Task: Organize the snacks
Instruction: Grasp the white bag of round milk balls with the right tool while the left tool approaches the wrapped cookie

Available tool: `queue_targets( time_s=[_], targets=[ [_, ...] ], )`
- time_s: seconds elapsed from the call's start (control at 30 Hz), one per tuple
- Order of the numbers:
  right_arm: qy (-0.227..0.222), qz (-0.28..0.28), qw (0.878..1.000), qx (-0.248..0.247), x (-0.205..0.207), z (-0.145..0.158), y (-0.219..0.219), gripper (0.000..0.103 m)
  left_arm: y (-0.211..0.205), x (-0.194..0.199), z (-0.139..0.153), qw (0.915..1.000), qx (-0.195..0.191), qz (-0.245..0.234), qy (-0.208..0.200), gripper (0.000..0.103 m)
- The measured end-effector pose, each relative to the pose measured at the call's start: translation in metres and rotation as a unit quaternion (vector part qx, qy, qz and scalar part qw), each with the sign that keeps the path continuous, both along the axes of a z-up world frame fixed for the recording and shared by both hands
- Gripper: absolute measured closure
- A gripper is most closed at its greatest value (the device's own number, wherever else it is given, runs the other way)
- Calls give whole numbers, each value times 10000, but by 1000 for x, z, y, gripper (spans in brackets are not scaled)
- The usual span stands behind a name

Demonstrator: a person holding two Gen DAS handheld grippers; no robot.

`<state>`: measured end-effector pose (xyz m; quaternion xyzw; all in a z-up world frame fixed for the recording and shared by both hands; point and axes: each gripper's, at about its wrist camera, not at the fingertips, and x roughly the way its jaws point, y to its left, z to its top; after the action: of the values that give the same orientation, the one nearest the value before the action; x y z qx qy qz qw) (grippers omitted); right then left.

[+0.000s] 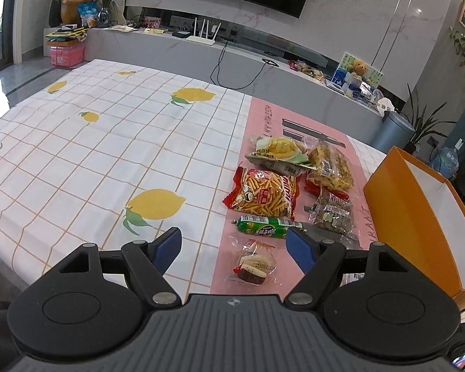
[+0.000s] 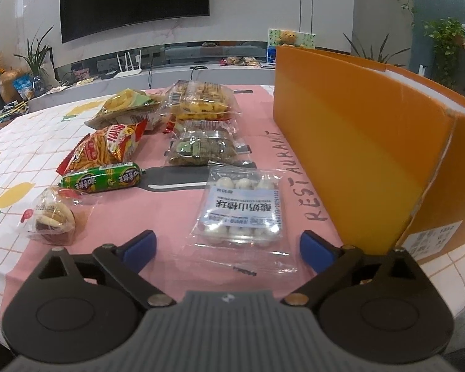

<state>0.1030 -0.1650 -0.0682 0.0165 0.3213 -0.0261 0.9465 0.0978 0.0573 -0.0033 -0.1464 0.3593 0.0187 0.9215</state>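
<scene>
- My left gripper [image 1: 235, 249] is spread wide and holds nothing; the small wrapped cake [image 1: 253, 265] lies on the pink mat [image 1: 229, 186] in the gap between its 2 blue fingers [image 1: 168, 249], touching neither.
- Just past those fingertips sits the green sausage [image 1: 263, 225], and beyond it the red bag of sticks [image 1: 263, 193].
- My right gripper [image 2: 229, 249] is also wide and empty; no earlier frame lets me speak of its motion.
- The clear pack of white balls [image 2: 243, 209] lies flat on the mat, its near edge between the right fingers [image 2: 139, 248], which do not press on it.
- The orange box [image 2: 356, 142] stands open just to the right of that pack.
- From my right camera, the cake sits to the left, outside the left finger.
</scene>
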Motion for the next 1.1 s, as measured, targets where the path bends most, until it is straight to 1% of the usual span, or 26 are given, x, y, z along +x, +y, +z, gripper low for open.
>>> queue_targets(
  time_s=[0.03,0.07,0.1,0.13,0.2,0.3,0.5,0.6,0.67,0.8,0.97,1.03,1.07,1.1],
  targets=[
    [-41,16,10000,-90,-1,0,2,11,0,0,-1,10000,2,-13,21,13],
    [-96,64,9998,-132,-3,1,5,20,-1,0,-1,10000,5,-31,37,13],
    [-126,96,9997,-166,-4,2,6,25,-1,0,-2,10000,9,-53,56,13],
    [-142,123,9996,-189,-5,3,8,34,-1,1,-2,10000,15,-61,73,13],
    [-123,158,9996,-216,-5,4,9,34,-2,1,-3,9999,28,-66,95,13],
    [-74,157,9998,-99,-8,5,5,34,-5,0,-3,9999,89,-126,77,13],
    [164,326,9993,-39,-17,11,6,34,-9,0,-3,9996,173,-222,29,13],
    [164,298,9994,49,-16,10,5,29,-7,1,-4,9997,132,-205,80,13],
    [138,275,9995,102,-12,8,5,21,-6,1,-5,9997,111,-195,101,13],
    [50,281,9996,-11,-6,5,8,19,-6,1,-6,9997,102,-186,110,13],
    [-29,290,9996,-14,0,3,7,19,-5,2,-8,9997,102,-187,150,13],
    [-68,287,9996,-20,1,2,7,21,-5,3,-10,9997,107,-176,164,13],
    [-111,272,9996,-36,2,2,6,25,-5,3,-10,9997,108,-169,172,13],
    [-157,262,9995,-65,2,2,6,35,-5,4,-11,9996,107,-162,192,13]
  ],
)
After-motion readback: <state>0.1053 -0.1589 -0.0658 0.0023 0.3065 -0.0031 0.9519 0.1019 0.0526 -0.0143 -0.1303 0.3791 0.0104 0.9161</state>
